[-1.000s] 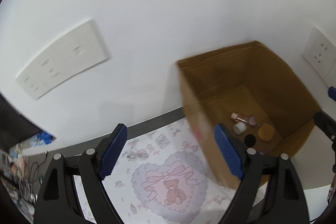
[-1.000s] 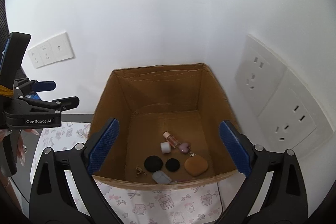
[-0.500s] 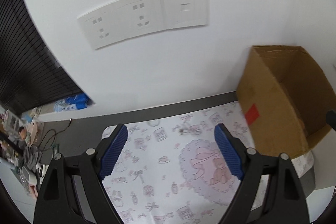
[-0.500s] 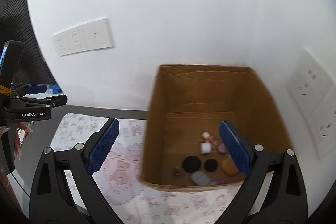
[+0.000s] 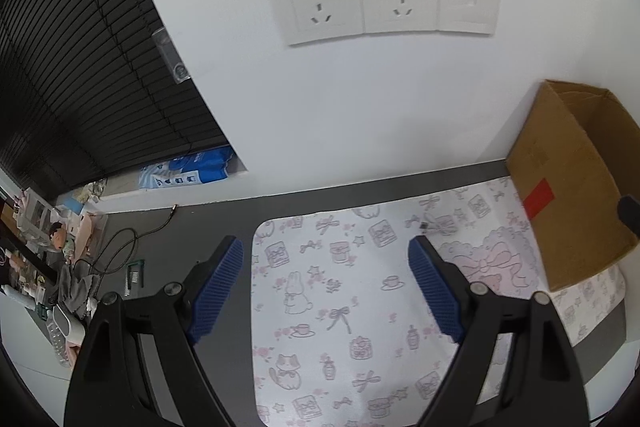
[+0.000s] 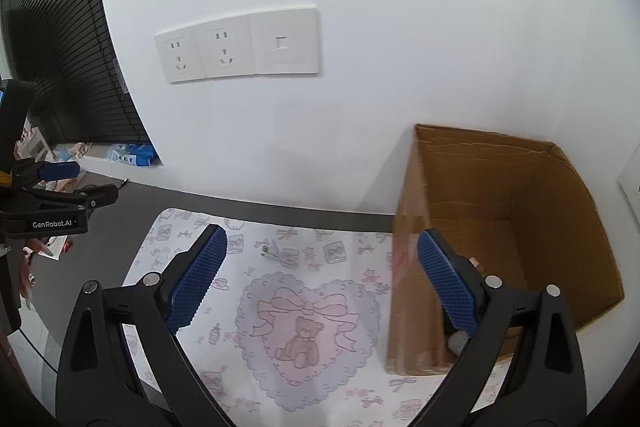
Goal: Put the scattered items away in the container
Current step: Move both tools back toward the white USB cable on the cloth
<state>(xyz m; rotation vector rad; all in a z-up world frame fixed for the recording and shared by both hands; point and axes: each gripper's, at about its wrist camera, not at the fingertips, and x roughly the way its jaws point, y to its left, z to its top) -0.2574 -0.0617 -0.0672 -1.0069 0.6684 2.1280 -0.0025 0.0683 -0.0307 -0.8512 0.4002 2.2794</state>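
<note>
while the left gripper hangs with jaws apart over the printed mat, a small clip lies near the cardboard box; the right gripper, jaws apart, shows the clip left of the box.

Both tools, left tool and right tool, hang with fingers spread wide (nothing gripped).
</note>
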